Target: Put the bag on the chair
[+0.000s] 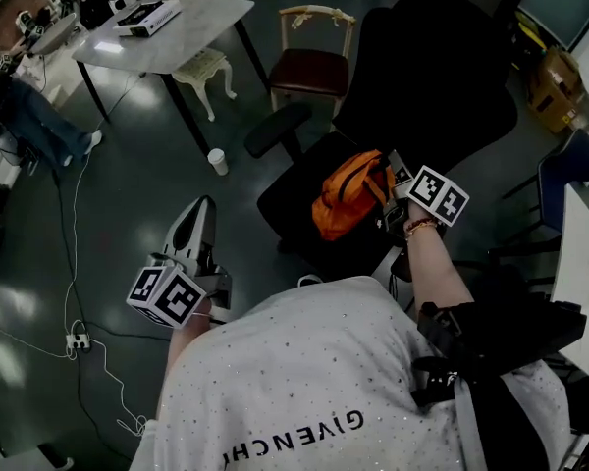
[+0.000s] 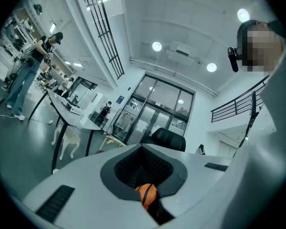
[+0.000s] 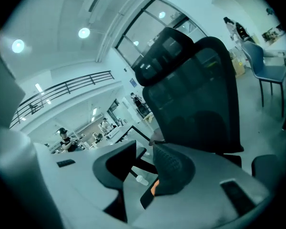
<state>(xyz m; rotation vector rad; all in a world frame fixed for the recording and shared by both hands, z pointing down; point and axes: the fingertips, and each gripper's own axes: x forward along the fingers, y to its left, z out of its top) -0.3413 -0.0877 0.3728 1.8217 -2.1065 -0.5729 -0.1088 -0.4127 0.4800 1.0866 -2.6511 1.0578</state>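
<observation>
An orange bag [image 1: 348, 196] lies on the seat [image 1: 290, 204] of a black office chair [image 1: 427, 77]. My right gripper [image 1: 386, 202] is at the bag's right edge. In the right gripper view its jaws [image 3: 145, 152] stand apart, with floor showing between them and the chair's backrest [image 3: 195, 94] ahead. Whether it touches the bag is hidden. My left gripper [image 1: 203, 207] hangs over the floor left of the chair, away from the bag. Its jaws [image 2: 143, 149] meet at the tips with nothing gripped. A small orange patch [image 2: 147, 193] shows low between them.
A white table [image 1: 167, 32] stands at the back left with a white stool [image 1: 204, 67] beside it. A wooden chair with a dark red seat [image 1: 312, 67] is behind the office chair. A paper cup [image 1: 217, 161] and cables [image 1: 79, 341] lie on the floor.
</observation>
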